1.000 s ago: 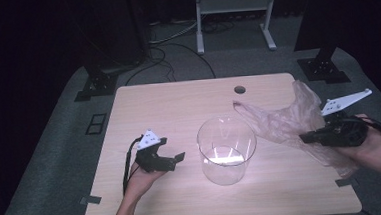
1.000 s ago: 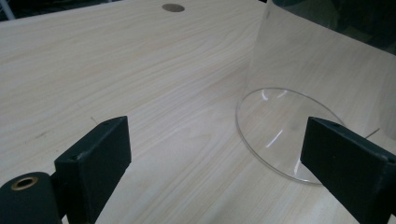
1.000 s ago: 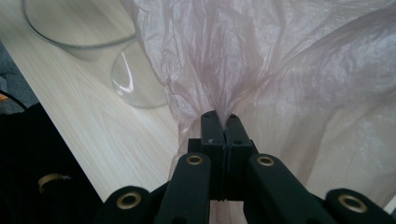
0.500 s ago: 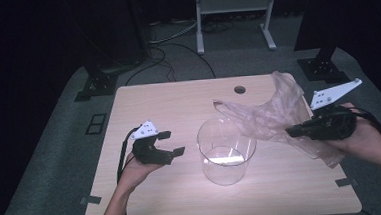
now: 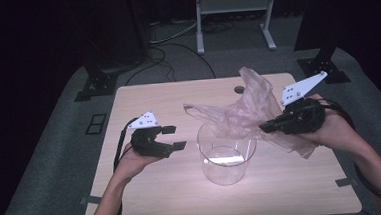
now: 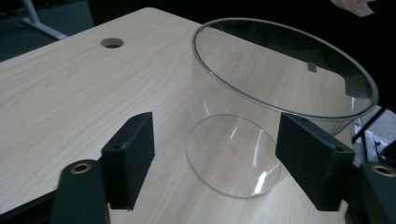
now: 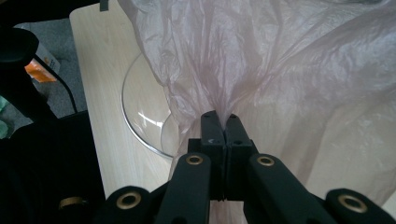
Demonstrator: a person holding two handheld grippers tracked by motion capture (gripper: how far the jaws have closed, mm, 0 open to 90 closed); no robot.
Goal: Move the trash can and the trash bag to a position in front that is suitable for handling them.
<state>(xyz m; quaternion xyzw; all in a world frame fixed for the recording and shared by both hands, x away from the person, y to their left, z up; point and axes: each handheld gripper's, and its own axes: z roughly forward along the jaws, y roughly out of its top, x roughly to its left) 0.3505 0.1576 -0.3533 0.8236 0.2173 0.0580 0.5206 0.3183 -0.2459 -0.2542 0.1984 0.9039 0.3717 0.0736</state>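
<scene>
Plastic bag (image 5: 251, 111), thin, crinkled and see-through, hangs pinched in the clenched right tool (image 5: 266, 128) above a clear round tub (image 5: 226, 153); left tool (image 5: 175, 138), closing lately, holds nothing over the pale wood counter (image 5: 143, 98).

No text, label, brand, number or sign could be read in any of the views. The grey three-cornered plates atop the left gripper (image 5: 173, 138) and the right gripper (image 5: 265, 128) bore small dark dots, not characters. The clear container (image 5: 226, 155) and the thin plastic bag (image 5: 251, 111) carried no printing. At about 9 o'clock in the right gripper view, an orange item (image 7: 41, 72) beyond the table (image 5: 178, 103) edge was too blurred to show any lettering.
</scene>
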